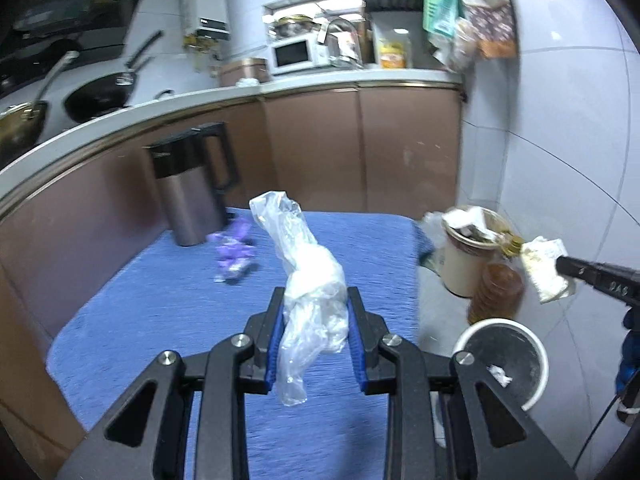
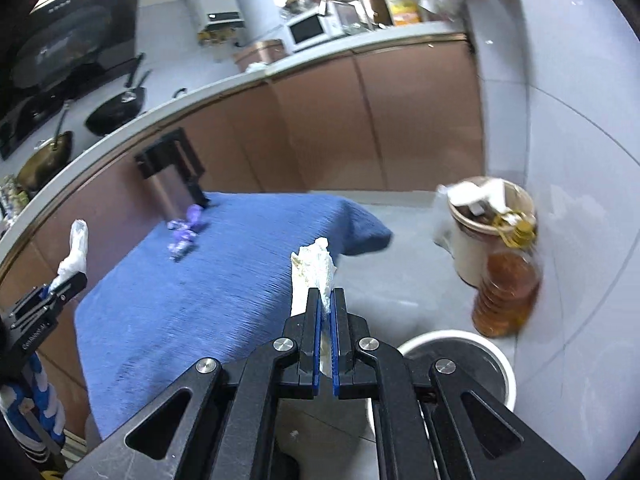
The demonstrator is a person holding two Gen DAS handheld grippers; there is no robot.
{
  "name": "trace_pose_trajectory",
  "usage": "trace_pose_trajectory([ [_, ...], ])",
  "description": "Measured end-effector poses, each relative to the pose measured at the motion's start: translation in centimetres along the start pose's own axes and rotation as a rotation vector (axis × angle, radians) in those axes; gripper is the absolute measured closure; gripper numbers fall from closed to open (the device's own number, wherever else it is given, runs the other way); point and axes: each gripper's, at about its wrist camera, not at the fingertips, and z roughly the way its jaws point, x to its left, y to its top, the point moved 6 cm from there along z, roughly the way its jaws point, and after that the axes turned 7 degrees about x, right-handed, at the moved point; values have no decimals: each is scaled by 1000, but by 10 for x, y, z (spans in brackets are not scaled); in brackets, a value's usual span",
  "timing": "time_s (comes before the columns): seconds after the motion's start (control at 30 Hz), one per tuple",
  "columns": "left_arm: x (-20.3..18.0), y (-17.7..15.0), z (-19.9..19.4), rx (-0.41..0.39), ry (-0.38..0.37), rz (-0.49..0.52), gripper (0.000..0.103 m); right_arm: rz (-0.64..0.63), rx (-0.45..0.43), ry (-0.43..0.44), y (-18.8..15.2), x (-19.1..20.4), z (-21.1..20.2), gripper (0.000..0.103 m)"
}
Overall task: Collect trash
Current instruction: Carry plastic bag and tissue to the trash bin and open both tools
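My left gripper pinches a crumpled clear plastic bag between its blue pads, the bag sticking up past the fingertips. My right gripper, pressed nearly flat, clamps a scrap of white paper wrapper. Just below and right of the right tongs stands a white-rimmed bin with a black liner, a white scrap already inside. Beyond both tongs stretches a blue cloth-covered table, a purple wrapper lying on it before a steel kettle. Farther right: an oil bottle against a beige, overfilled bucket.
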Motion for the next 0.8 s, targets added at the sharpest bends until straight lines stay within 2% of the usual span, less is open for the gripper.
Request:
trace_pose_trajectory([
  [0.13,-42,3,21,51,-105,62,76,53,24,-36,-12,-28,10,99],
  [0.3,-113,4,58,158,-280,161,76,131,61,-77,-28,-67,25,99],
  [0.43,-161,0,84,243,-381,214,75,200,100,-112,-43,-99,41,99],
  [0.53,-188,-2,98,279,-431,221,74,246,128,-127,-55,-120,52,99],
  [0.7,-227,-7,119,358,-564,208,73,299,158,-150,-70,-144,68,96],
  [0.8,-240,-8,128,395,-629,182,68,317,178,-176,-79,-157,77,95],
])
